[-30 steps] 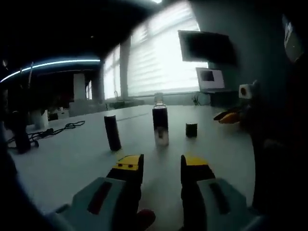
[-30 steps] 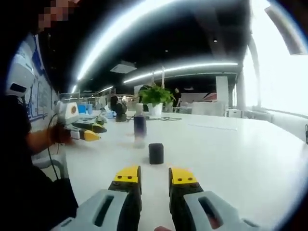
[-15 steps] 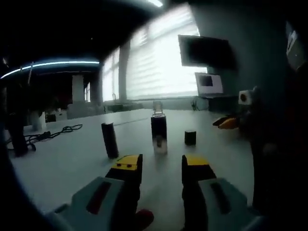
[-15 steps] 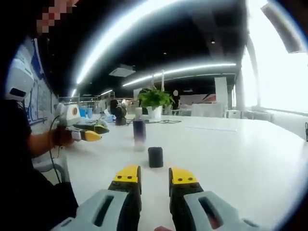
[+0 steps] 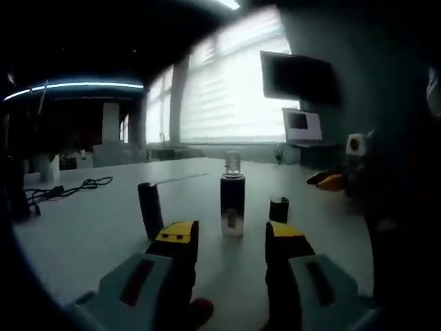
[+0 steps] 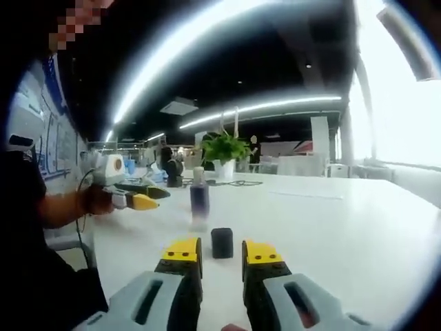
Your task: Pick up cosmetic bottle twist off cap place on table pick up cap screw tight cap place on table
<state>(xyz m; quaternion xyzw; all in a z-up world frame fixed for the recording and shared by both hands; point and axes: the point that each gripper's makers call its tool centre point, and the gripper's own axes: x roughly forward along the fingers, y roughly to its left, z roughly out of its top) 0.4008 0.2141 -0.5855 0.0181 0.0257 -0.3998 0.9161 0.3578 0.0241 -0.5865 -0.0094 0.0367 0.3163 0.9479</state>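
Through the left gripper view I am seeing my left gripper [image 5: 231,238] hanging released over the white table [image 5: 83,234], its yellow-tipped jaws spread with nothing between them, while the uncapped cosmetic bottle [image 5: 232,205] is standing upright just ahead of them, its black cap [image 5: 278,209] sitting on the table near it and a dark cylinder [image 5: 150,210] standing on the bottle's other side. Through the right gripper view my right gripper [image 6: 219,258] is likewise hanging released and empty, with the cap [image 6: 221,243] sitting just beyond its tips and the bottle [image 6: 199,201] standing farther back, and the left gripper [image 6: 138,200] showing in a person's hand [image 6: 96,200] beside the table.
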